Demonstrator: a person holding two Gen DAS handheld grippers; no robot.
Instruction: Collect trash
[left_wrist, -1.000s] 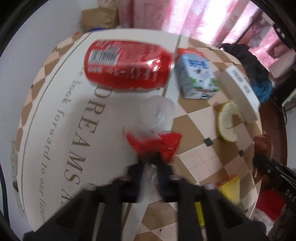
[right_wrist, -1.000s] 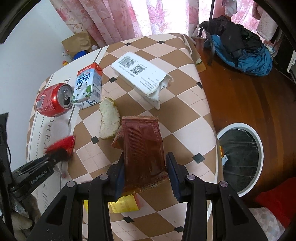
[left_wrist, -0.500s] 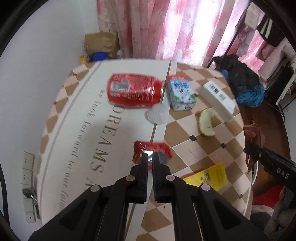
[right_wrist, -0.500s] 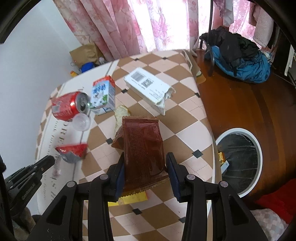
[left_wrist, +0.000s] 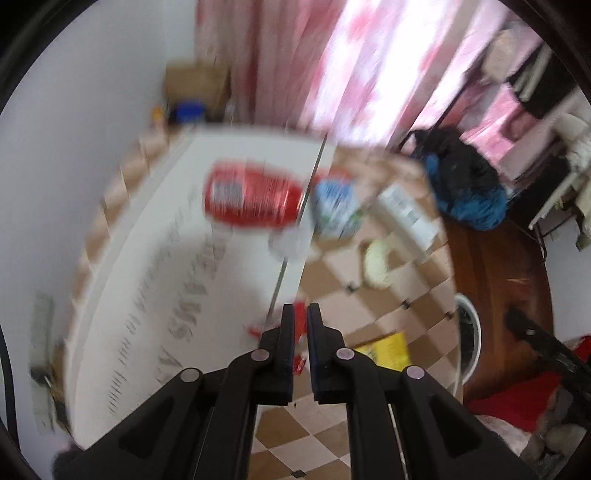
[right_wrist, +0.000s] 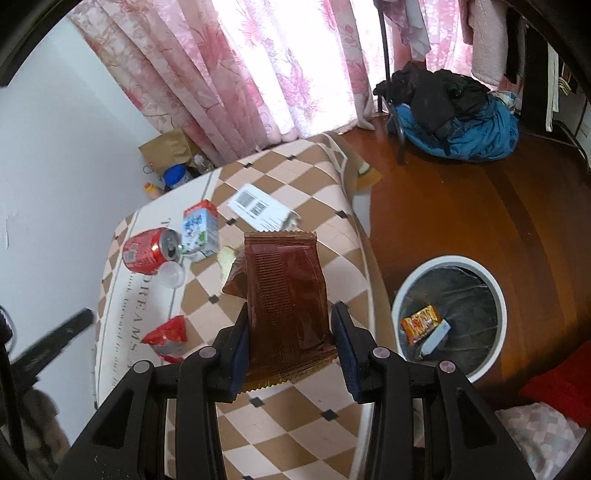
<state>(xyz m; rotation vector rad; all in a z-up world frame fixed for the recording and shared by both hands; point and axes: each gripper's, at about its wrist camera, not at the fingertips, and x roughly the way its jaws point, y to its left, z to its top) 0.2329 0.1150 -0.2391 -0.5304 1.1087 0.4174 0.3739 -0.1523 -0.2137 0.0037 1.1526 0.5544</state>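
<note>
My right gripper (right_wrist: 290, 334) is shut on a brown snack packet (right_wrist: 286, 295) and holds it above the table's right edge. A white trash bin (right_wrist: 448, 317) with a black liner stands on the floor to its right, with wrappers inside. My left gripper (left_wrist: 301, 317) has its jaws nearly closed; the red wrapper (left_wrist: 298, 363) shows between and under its fingers. In the right wrist view the red wrapper (right_wrist: 166, 336) lies on the table, apart from the left gripper (right_wrist: 79, 319). A red can (right_wrist: 147, 249), milk carton (right_wrist: 199, 230), clear cup (right_wrist: 171, 275), white box (right_wrist: 258, 208) and peel (left_wrist: 376, 264) lie beyond.
A yellow packet (left_wrist: 388, 350) lies near the table's right edge. Blue and black clothes (right_wrist: 454, 122) are piled on the wooden floor at the back right. A paper bag (right_wrist: 166, 151) and bottles stand by the curtain. A red cloth (right_wrist: 554, 387) lies at the right.
Both grippers have risen and pulled back from the table. The red wrapper has left the left gripper and now lies on the table. The bin has come into fuller view.
</note>
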